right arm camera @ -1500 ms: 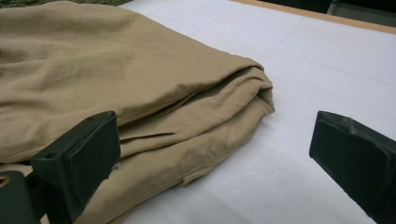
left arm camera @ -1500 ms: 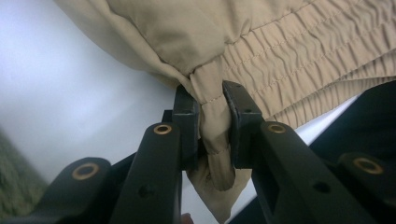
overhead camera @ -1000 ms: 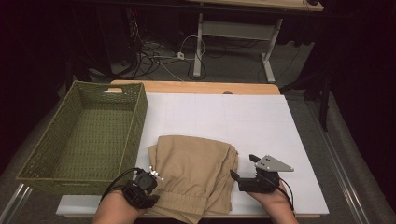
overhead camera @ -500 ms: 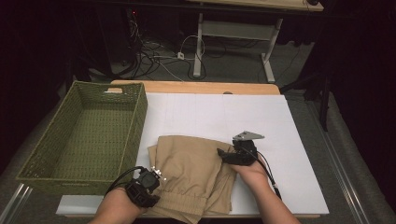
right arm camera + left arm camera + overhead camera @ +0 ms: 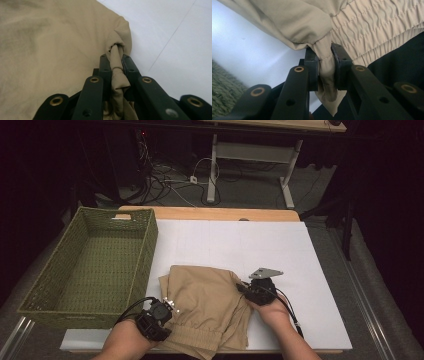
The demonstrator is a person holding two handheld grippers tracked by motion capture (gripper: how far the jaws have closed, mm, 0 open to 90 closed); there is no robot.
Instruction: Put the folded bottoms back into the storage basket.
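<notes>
Folded tan shorts [image 5: 205, 305] with an elastic waistband lie on the white table top [image 5: 280, 245] near its front edge. My left gripper [image 5: 165, 312] is at the shorts' front left corner, shut on a pinch of the fabric [image 5: 325, 62] beside the waistband. My right gripper [image 5: 245, 292] is at the shorts' right edge. Its jaws have just been closing and now pinch a fold of the tan cloth [image 5: 117, 65] between the pads.
A green woven basket [image 5: 95, 265] stands on the table's left side, right beside the shorts. A wooden edge [image 5: 210, 213] runs along the table's back. Cables and a desk frame [image 5: 250, 165] lie on the floor beyond.
My right gripper moved left and away from the front edge onto the shorts' right edge, and shut on the cloth there. The left gripper kept its hold in place.
</notes>
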